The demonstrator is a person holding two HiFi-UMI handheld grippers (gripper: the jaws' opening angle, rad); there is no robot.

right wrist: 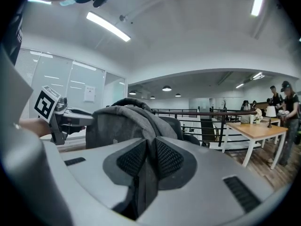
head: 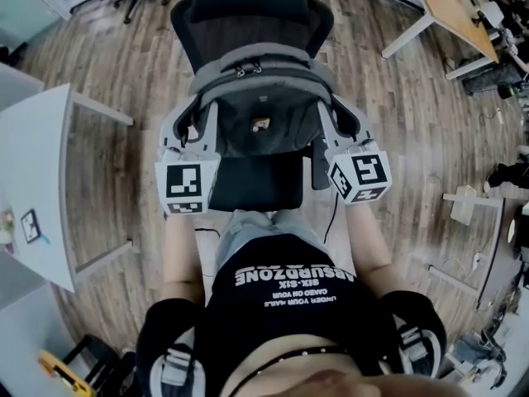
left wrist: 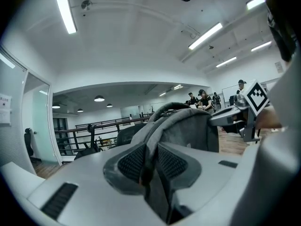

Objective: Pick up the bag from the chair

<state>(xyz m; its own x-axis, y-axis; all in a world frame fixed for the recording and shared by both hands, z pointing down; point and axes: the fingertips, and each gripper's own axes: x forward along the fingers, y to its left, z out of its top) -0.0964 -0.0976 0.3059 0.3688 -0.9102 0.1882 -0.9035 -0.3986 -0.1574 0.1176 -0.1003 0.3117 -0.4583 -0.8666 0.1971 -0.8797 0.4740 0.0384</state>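
Pinching fabric of the bag point(head: 258, 106), the left tool point(left wrist: 149, 166) and right tool point(right wrist: 146, 161) flank it over the chair point(head: 248, 11).

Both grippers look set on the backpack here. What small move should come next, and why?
Probably raise both grippers together, straight up. The left gripper and right gripper each have their jaws shut on side fabric of the grey backpack, about level with each other, and it stands close against the office chair backrest.

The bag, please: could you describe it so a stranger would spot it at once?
Find the black mesh chair. Before its backrest is the bag, pinched between left gripper and right gripper; it alone is grey fabric with zips.
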